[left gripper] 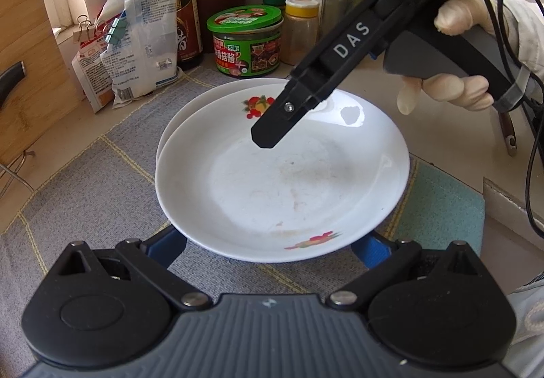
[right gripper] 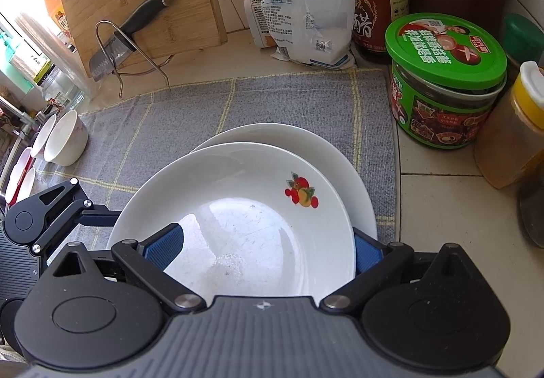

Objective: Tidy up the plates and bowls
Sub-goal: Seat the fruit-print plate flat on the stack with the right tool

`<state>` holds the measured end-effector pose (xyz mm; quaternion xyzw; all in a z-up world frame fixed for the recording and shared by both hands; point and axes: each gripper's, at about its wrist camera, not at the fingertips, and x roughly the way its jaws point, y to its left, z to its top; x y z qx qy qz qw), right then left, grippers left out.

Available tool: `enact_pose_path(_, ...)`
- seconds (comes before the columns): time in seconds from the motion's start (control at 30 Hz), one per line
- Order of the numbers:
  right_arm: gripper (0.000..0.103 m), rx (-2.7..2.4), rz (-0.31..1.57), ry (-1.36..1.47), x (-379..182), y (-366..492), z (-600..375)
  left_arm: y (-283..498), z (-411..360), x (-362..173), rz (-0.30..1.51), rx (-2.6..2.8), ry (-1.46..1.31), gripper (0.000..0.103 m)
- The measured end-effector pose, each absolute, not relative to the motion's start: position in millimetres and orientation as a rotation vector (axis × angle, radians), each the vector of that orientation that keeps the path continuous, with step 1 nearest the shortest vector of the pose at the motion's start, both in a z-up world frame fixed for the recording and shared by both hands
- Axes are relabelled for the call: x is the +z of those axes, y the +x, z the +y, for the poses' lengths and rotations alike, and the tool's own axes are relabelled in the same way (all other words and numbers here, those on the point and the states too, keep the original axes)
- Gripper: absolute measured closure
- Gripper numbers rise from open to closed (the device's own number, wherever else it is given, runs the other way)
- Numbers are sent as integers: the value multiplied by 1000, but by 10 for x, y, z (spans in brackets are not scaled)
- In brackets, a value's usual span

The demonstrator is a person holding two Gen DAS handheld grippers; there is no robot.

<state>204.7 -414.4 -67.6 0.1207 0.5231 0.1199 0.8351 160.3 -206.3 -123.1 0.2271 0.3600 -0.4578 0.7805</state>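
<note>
Both claws at the stacked plates, jaws apart

The top plate (left gripper: pixel 282 180) lies on a second plate (right gripper: pixel 306 140) on the grey mat (right gripper: pixel 204 102); left claw (left gripper: pixel 272 245) spans its near rim, right claw (right gripper: pixel 265 248) its opposite rim, neither clamped. Plates empty; small bowls (right gripper: pixel 64 140) wait at the mat's far corner.

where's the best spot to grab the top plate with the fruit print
By its rim. The top plate sits nested on another plate, offset toward the near side, so its near edge overhangs the grey mat. Likely best to come in low from that side, one finger under the rim and one over, clear of the jar.
</note>
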Motion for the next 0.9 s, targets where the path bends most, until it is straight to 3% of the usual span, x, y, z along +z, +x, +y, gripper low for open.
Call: enact_pose_path(0.9, 0, 198, 1079, 275, -568, 1859, -4213, 1657, -1992, -1296, 776, -979, 456, 2)
